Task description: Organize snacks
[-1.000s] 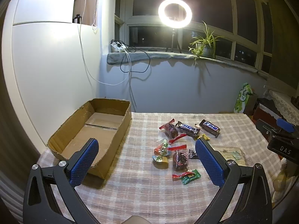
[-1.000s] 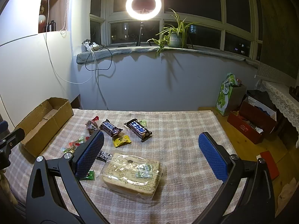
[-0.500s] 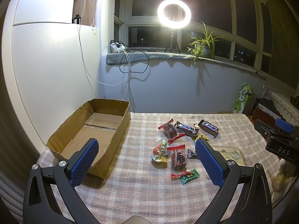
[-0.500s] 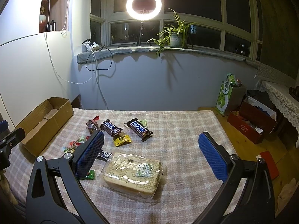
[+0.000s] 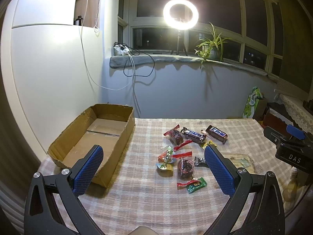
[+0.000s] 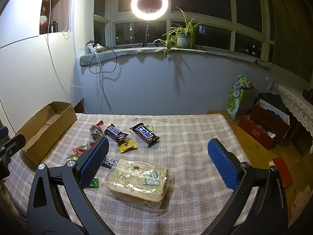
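An open, empty cardboard box [image 5: 101,137] [image 6: 47,127] sits at the table's left side. Loose snacks lie in the middle: two dark chocolate bars [image 5: 193,135] [image 6: 145,134], small red and green candies [image 5: 166,156], a yellow packet [image 6: 127,145]. A clear-wrapped bread pack [image 6: 138,180] lies nearest the right gripper. My left gripper [image 5: 152,164] hovers open above the table's near edge, box to its left, candies between its fingers' line of sight. My right gripper [image 6: 158,160] is open above the bread pack. Neither holds anything.
A checked cloth covers the table [image 6: 185,133]. The white wall stands close behind the box. A ring light [image 6: 149,2] and a potted plant [image 6: 182,37] stand on the windowsill. On the floor at right are a green bag [image 6: 234,103] and a red box [image 6: 262,129].
Both views have shifted only slightly; the left gripper drifted a little to the right. Nothing was grasped or moved.
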`<state>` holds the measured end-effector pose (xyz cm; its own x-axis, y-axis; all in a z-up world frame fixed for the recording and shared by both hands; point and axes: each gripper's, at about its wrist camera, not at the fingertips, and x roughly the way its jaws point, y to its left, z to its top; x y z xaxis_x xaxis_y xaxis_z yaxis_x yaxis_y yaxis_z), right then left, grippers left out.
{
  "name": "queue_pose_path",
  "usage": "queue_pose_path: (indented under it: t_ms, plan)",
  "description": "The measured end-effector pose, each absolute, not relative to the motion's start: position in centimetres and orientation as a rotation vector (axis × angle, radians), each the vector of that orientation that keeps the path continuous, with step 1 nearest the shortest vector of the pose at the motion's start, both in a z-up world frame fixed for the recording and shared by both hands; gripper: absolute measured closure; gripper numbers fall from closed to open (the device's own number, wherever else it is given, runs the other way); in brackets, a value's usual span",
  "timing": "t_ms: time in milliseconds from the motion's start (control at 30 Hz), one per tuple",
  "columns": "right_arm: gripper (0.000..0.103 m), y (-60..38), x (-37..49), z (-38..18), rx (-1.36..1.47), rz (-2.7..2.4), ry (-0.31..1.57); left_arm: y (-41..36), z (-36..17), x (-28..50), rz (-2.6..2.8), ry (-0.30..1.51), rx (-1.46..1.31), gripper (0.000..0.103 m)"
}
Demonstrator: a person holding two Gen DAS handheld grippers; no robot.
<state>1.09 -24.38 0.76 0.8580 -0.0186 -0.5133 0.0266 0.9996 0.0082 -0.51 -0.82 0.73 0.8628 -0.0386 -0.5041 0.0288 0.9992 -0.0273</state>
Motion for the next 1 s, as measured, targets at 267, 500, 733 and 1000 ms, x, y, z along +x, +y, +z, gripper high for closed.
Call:
queue_pose_path:
  t_ms: [267, 500, 733, 1000]
  plan:
    - [0.000, -24.3, 0.9, 0.6, 0.017, -0.027, 0.543, -0.7, 0.3, -0.3, -0.039, 0.538, -0.024, 0.001]
    - [0.000, -24.5, 1.2, -0.3, 0.023, -0.029, 0.557, -0.9, 0.1, -0.3, -0.043, 0.543, -0.023, 0.001]
    - [0.000, -24.5, 1.2, -0.3, 0.024, -0.030, 0.557, -0.7, 0.0, -0.2, -0.045, 0.548, -0.028, 0.001]
    - [0.000, -24.5, 1.4, -0.4, 0.023, -0.030, 0.560, -0.8, -0.3, 0.0, -0.048, 0.555, -0.027, 0.001]
